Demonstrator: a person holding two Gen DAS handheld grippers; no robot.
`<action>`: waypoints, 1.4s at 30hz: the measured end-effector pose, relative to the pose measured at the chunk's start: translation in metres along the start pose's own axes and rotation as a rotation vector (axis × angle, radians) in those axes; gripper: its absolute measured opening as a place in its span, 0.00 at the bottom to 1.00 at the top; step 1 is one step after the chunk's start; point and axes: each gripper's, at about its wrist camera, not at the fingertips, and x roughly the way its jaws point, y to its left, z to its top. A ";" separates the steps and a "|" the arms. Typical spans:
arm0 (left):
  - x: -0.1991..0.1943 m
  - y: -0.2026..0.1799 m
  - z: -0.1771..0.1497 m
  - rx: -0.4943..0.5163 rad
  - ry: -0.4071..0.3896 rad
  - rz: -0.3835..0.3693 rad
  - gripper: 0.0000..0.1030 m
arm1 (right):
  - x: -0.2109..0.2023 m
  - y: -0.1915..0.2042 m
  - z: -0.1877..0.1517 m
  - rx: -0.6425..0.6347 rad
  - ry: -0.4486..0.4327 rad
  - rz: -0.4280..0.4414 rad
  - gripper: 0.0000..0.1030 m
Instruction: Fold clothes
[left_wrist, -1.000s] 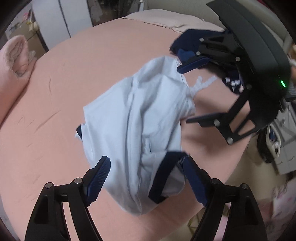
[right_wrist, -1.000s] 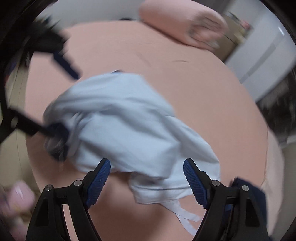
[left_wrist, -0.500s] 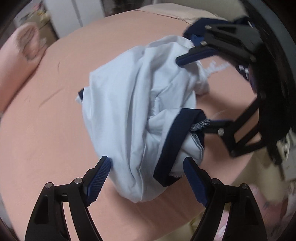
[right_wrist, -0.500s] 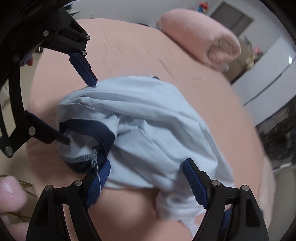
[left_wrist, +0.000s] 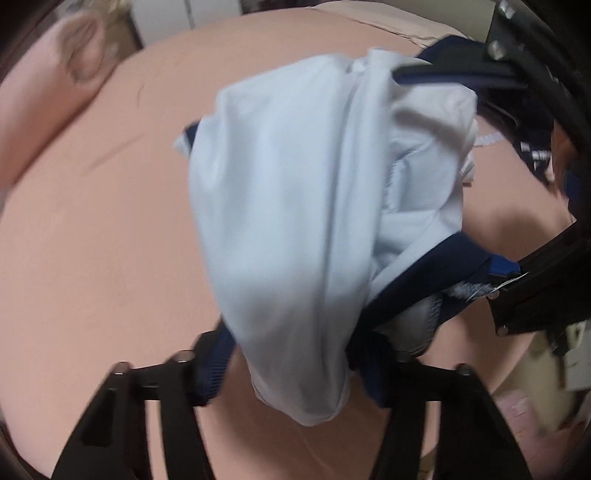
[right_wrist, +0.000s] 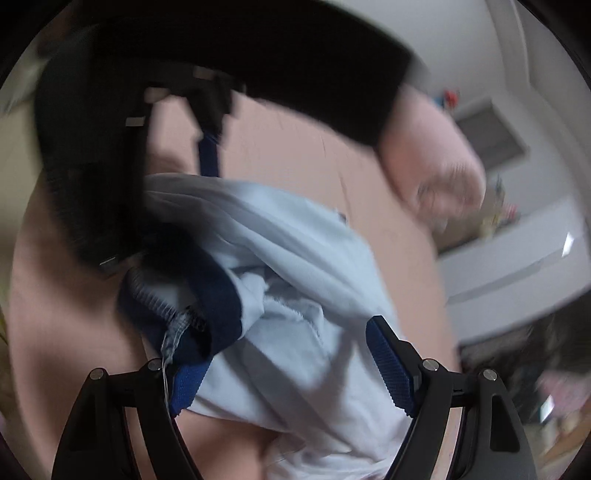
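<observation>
A crumpled light blue garment (left_wrist: 295, 206) with a navy band (left_wrist: 417, 280) lies bunched on the pink bed (left_wrist: 92, 240). My left gripper (left_wrist: 295, 365) is open, its jaws standing either side of the garment's near end, cloth between them. My right gripper (right_wrist: 291, 365) is open too, straddling the garment (right_wrist: 295, 295) at the navy band (right_wrist: 218, 306). The right gripper's fingers (left_wrist: 517, 291) show in the left wrist view at the right, against the cloth. The left gripper shows as a dark blur (right_wrist: 110, 166) in the right wrist view.
A rolled pink blanket (left_wrist: 48, 96) lies at the bed's far left and shows in the right wrist view (right_wrist: 436, 158). A dark navy garment (left_wrist: 532, 147) lies beyond the blue one. White cabinets (right_wrist: 517, 258) stand past the bed. The bed's edge (left_wrist: 509, 369) is close on the right.
Both grippers have moved in closer over the garment from opposite sides. The cloth now sits between each pair of open jaws. The views are blurred by motion.
</observation>
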 end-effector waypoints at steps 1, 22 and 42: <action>-0.001 -0.002 0.003 0.016 -0.007 0.010 0.41 | -0.004 0.008 -0.001 -0.056 -0.023 -0.049 0.79; -0.033 0.031 0.042 -0.040 -0.150 0.090 0.28 | -0.020 0.075 -0.019 -0.422 -0.129 -0.334 0.78; -0.066 0.021 0.032 0.047 -0.256 0.090 0.28 | -0.004 -0.050 0.001 0.319 0.091 0.145 0.78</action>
